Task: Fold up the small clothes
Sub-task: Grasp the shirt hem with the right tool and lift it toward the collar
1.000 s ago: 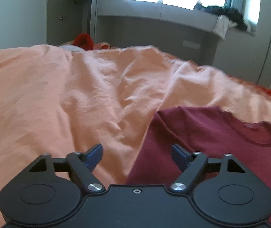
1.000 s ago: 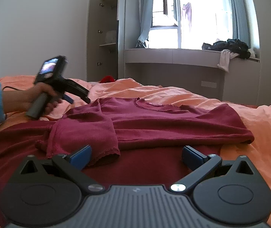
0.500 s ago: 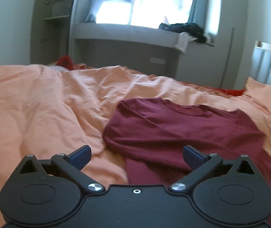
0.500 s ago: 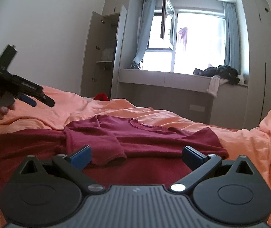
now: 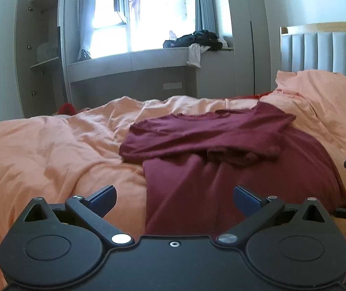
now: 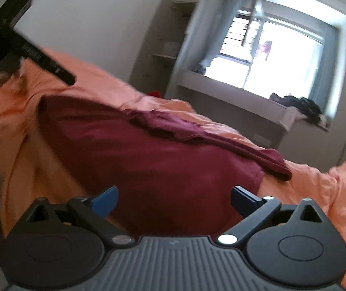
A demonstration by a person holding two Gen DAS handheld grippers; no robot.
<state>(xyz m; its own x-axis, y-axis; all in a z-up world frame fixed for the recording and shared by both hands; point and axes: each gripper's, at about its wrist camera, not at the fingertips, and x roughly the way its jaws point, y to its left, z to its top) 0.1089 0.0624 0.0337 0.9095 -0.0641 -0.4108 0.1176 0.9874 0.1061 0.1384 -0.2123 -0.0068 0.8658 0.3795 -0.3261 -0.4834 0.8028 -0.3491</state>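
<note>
A dark red long-sleeved shirt (image 5: 221,150) lies flat on the orange bed cover (image 5: 39,150), hem toward me, with its sleeves folded across the chest. My left gripper (image 5: 174,196) hovers open over the hem's left corner with nothing between its fingers. In the tilted, blurred right wrist view the same shirt (image 6: 160,157) fills the middle. My right gripper (image 6: 174,201) hangs just above the hem; its jaws are closing but wide apart, and the pads touch no cloth. The left gripper's black body (image 6: 27,48) shows at the upper left, held by a hand.
A grey window bench (image 5: 136,58) carries a pile of dark clothes (image 5: 194,40). An open wardrobe (image 5: 39,55) stands at the left. A padded headboard (image 5: 323,53) and an orange pillow (image 5: 318,92) are at the right. Something red (image 5: 66,108) lies beyond the bed.
The left view swung from the shirt's shoulder back to its hem, so the whole shirt now shows. The right view rolled to a tilt and drew closer to the hem. Left jaws widened.
</note>
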